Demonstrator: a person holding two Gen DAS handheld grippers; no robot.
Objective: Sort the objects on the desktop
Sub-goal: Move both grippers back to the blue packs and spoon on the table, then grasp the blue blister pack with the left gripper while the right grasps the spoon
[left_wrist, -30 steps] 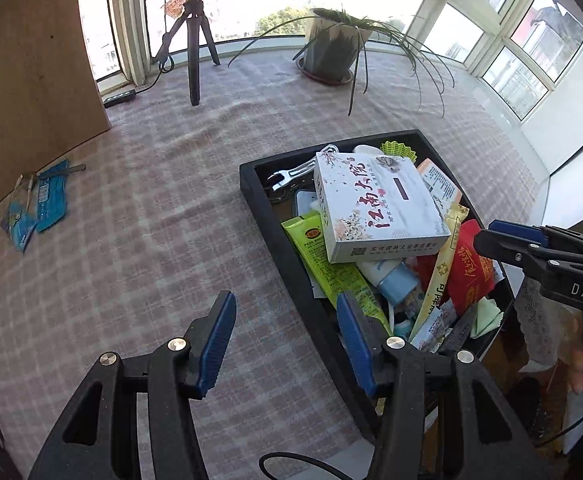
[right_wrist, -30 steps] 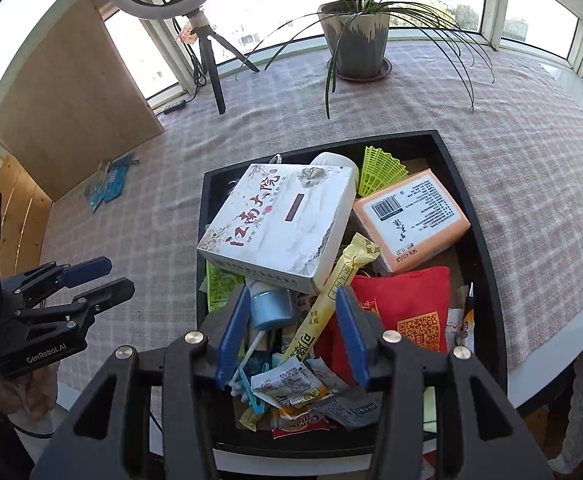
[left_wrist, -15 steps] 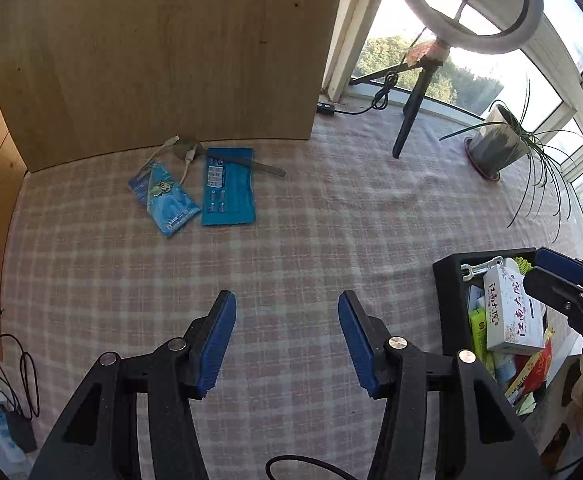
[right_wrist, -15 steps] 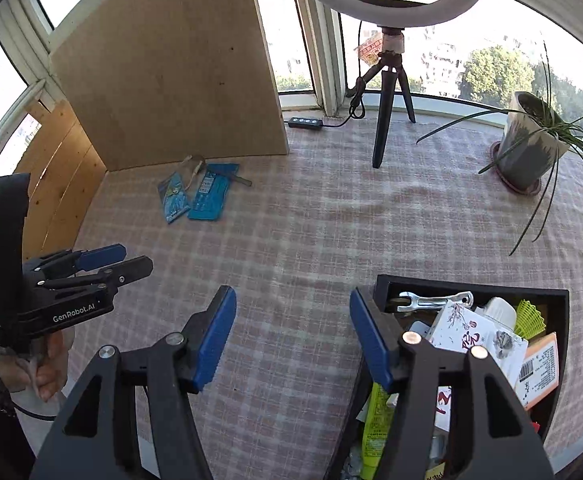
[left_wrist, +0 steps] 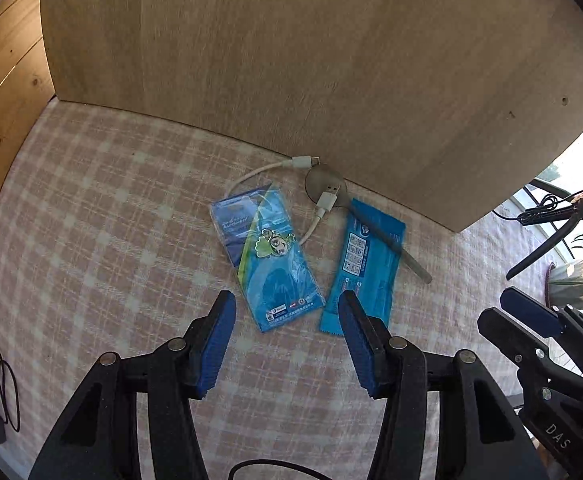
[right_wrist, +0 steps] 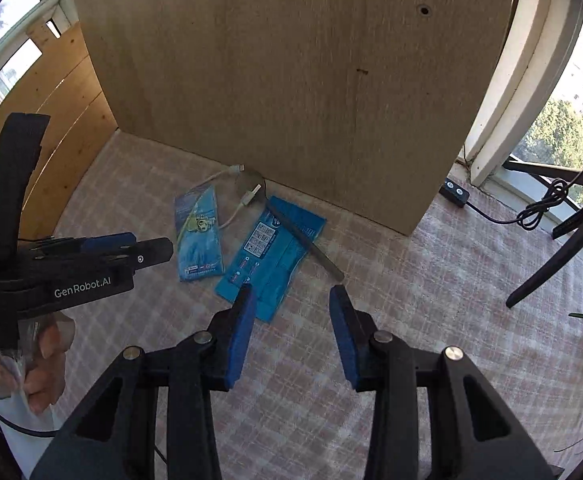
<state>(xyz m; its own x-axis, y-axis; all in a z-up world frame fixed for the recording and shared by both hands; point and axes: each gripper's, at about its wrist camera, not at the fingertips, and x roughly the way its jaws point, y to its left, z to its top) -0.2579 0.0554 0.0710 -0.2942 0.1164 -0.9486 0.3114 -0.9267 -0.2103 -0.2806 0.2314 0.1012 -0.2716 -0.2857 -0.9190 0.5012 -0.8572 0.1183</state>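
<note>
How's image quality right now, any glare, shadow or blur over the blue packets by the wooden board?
Left wrist view: blue packet and blue wrapper lie in the wooden board's shade, evenly lit and readable; window at the right edge blown out; fisheye bends the board's base. Right wrist view: same packets sharp, board grain slightly smeared, bright windows at both sides, left gripper dark against them.

A tall wooden board (right_wrist: pixel 291 80) is standing ahead of the grippers on the checked tablecloth (left_wrist: pixel 91 220). A tripod leg (right_wrist: pixel 551 256) and potted plant (left_wrist: pixel 571 284) are sitting off right.
</note>
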